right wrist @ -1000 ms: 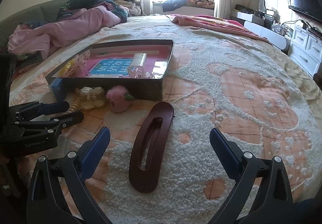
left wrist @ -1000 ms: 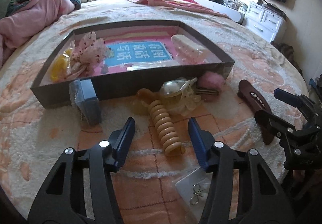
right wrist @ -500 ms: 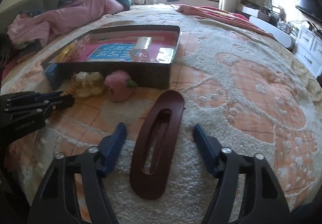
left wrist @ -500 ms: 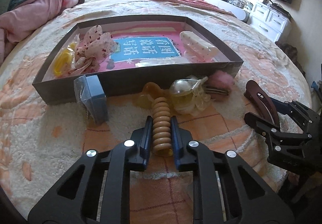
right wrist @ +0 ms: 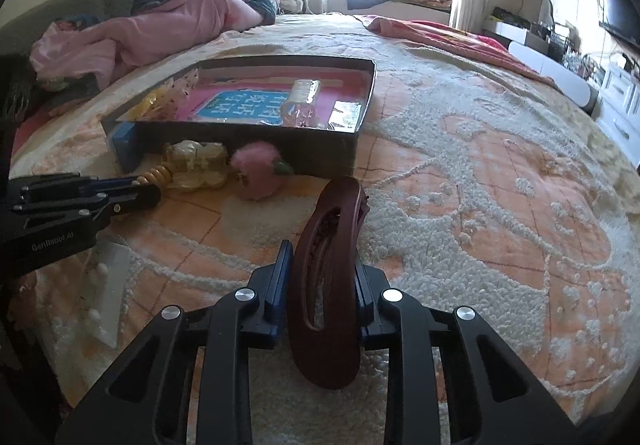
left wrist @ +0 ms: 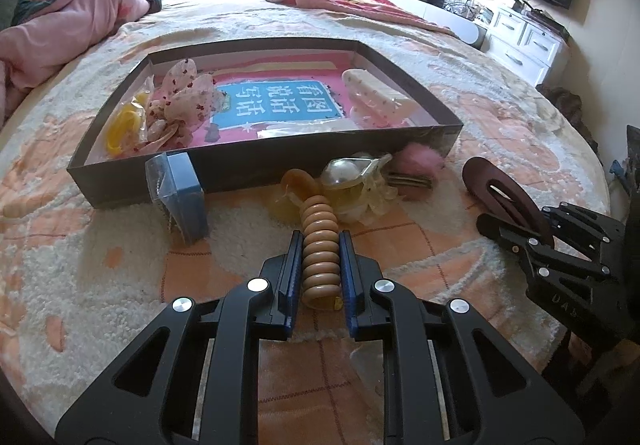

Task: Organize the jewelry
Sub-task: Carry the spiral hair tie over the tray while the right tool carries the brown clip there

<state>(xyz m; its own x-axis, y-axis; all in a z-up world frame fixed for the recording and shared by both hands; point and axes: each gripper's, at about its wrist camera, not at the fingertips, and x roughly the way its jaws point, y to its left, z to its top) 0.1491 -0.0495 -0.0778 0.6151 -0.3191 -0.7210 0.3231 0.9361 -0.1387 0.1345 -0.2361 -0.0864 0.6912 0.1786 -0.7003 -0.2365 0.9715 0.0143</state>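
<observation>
Jewelry partly boxed: bow (left wrist: pixel 182 97) and yellow ring (left wrist: pixel 124 125) sit in your tray (left wrist: pixel 256 173). Left gripper (left wrist: pixel 319 265) clamps the beaded clip (left wrist: pixel 320 245); right gripper (right wrist: pixel 322 285) is closing on the brown clip (right wrist: pixel 326 265) (both on the bedspread). Pompom (left wrist: pixel 418 161), pearl piece (left wrist: pixel 352 181) and blue card (left wrist: pixel 186 201) remain outside.

The right gripper (right wrist: pixel 320 285) is closing its fingers on the tilted brown hair clip (right wrist: pixel 326 285).

We see a glossy, smooth brown plastic hair clip (right wrist: pixel 325 285), a ribbed, shiny tan plastic clip (left wrist: pixel 319 249), a matt grey cardboard box (left wrist: pixel 256 169), and a rough, tufted cloth bedspread (right wrist: pixel 460 213).
</observation>
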